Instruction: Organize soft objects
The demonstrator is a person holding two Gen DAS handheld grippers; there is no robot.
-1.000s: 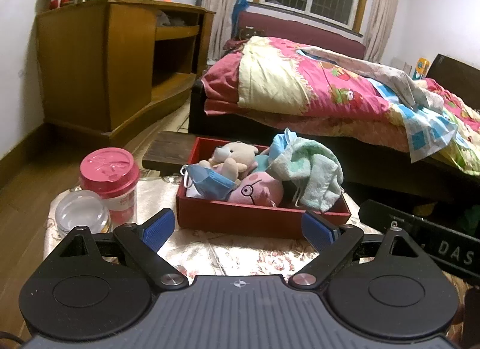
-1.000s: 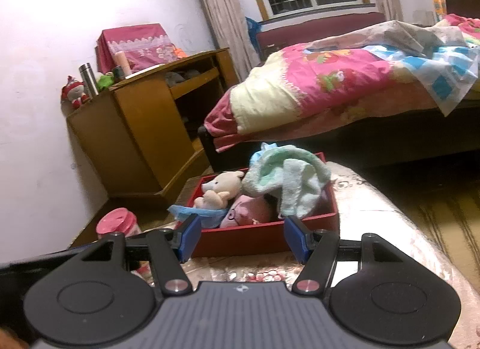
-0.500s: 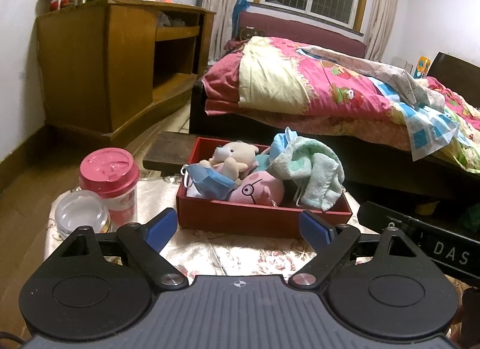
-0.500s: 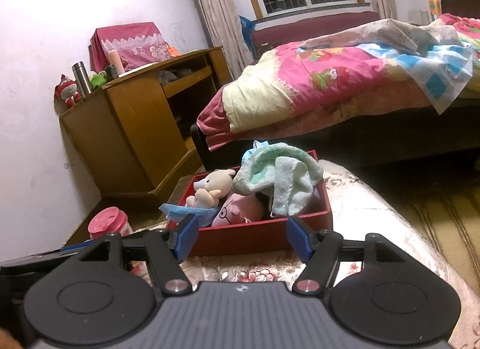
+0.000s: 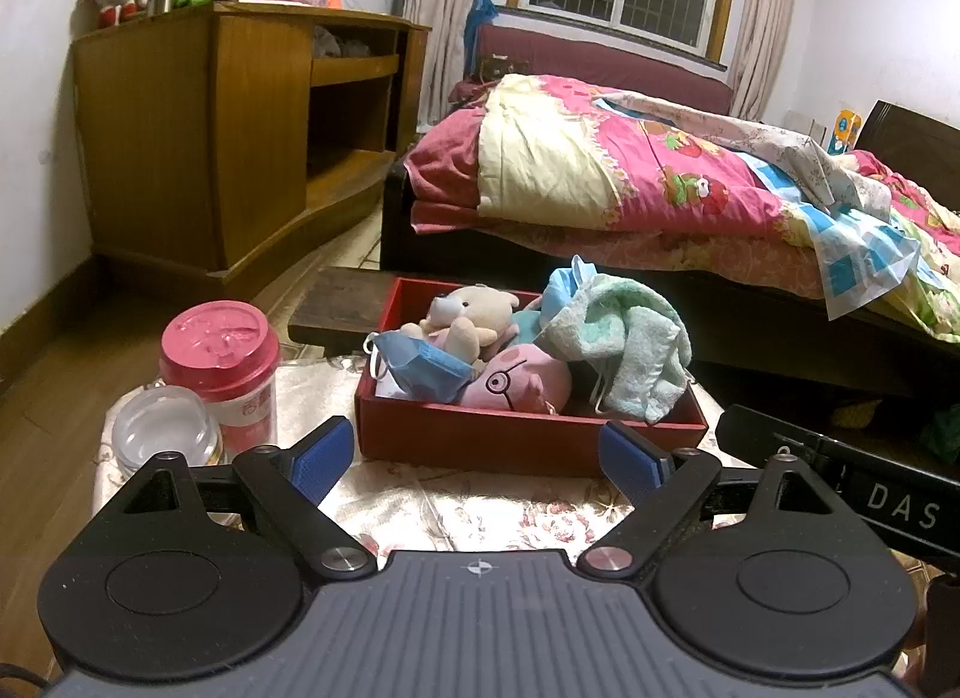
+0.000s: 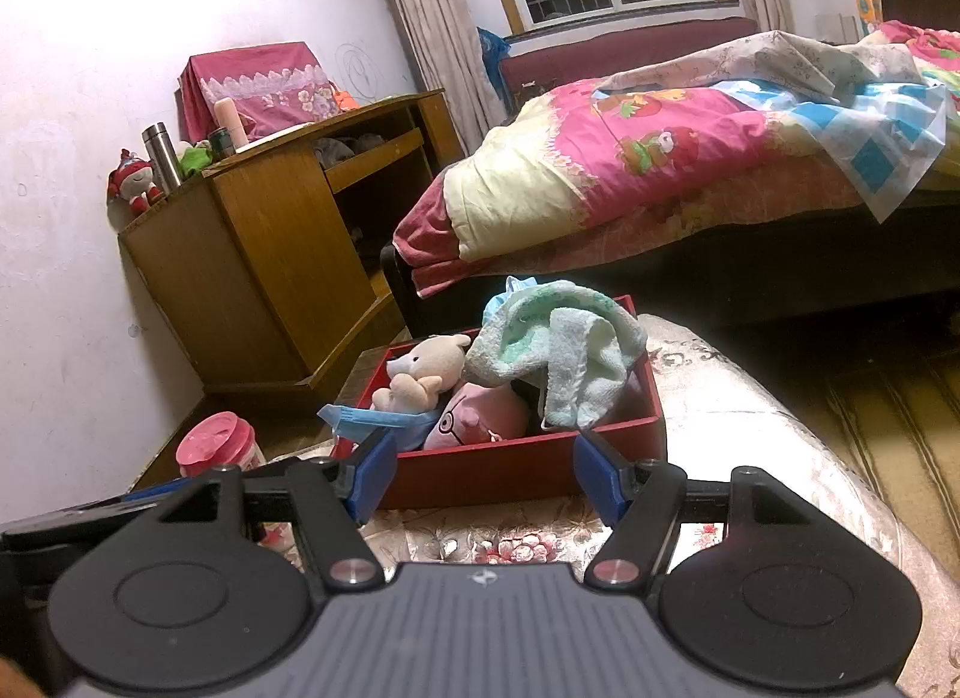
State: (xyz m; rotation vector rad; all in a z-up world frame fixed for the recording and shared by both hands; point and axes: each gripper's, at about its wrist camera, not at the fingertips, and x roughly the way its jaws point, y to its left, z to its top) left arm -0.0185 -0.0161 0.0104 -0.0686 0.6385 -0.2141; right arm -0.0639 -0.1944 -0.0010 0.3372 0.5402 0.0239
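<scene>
A red box (image 5: pixel 528 439) (image 6: pixel 528 461) stands on a floral-covered table. In it lie a beige teddy bear (image 5: pixel 471 314) (image 6: pixel 429 371), a pink pig plush (image 5: pixel 519 377) (image 6: pixel 483 413), a blue face mask (image 5: pixel 420 365) (image 6: pixel 375 419) over the left rim, and a green-white towel (image 5: pixel 624 338) (image 6: pixel 558 347) heaped at the right. My left gripper (image 5: pixel 477 458) is open and empty, just in front of the box. My right gripper (image 6: pixel 483 479) is open and empty, also just short of the box's near wall.
A pink-lidded cup (image 5: pixel 222 362) (image 6: pixel 219 446) and a clear-lidded jar (image 5: pixel 165 434) stand left of the box. A wooden cabinet (image 5: pixel 240 146) is at the far left, a bed with a pink quilt (image 5: pixel 660 182) behind. The right gripper's body (image 5: pixel 852 488) shows at the right.
Both grippers have shifted only slightly; the right view has drifted a little to the right and closer to the box. The jaws stay open and the objects have not moved.
</scene>
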